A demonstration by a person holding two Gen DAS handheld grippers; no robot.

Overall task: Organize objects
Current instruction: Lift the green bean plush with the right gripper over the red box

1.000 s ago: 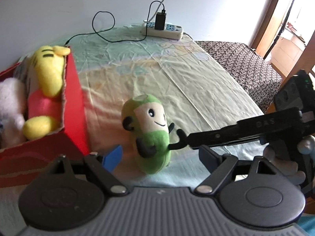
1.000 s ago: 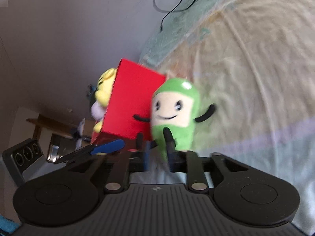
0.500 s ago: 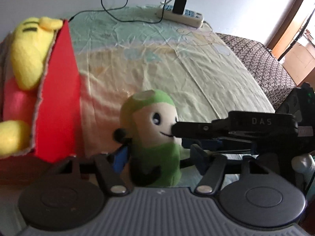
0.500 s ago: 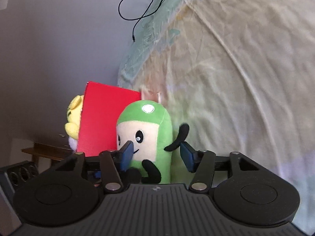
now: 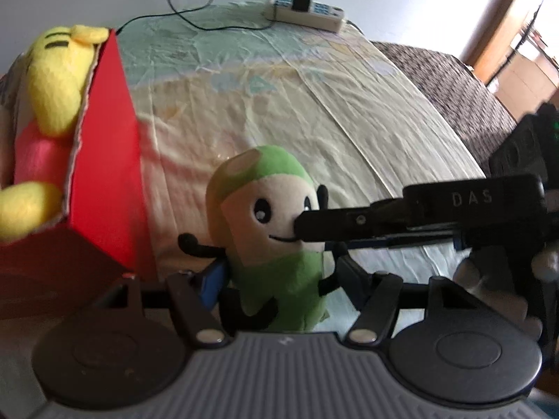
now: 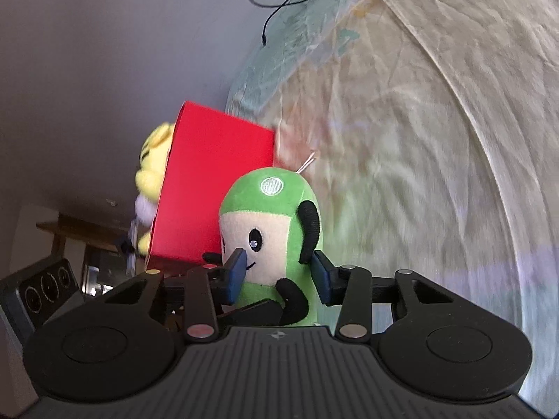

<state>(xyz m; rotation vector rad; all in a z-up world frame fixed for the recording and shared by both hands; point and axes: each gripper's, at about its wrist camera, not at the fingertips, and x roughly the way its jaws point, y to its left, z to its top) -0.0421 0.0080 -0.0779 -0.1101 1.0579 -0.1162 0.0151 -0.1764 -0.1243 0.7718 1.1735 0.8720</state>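
Observation:
A green plush doll (image 5: 269, 230) with a cream face and black limbs stands on the bed sheet beside a red box (image 5: 104, 153). My left gripper (image 5: 279, 276) has a blue pad on each side of the doll's lower body, touching it. My right gripper (image 6: 277, 276) comes in from the right and has its pads against the doll's face and side (image 6: 269, 230); its finger (image 5: 401, 216) crosses the left wrist view. Both grippers look shut on the doll. A yellow plush (image 5: 56, 80) lies in the box.
A white power strip (image 5: 304, 14) with a black charger and cable lies at the far edge of the pale sheet (image 5: 314, 111). A dark patterned cover (image 5: 464, 101) lies to the right. A wall rises behind the box.
Both grippers have moved in on the green doll. The left one came forward until the doll sat between its pads. The right one opened, straddled the doll and closed onto it.

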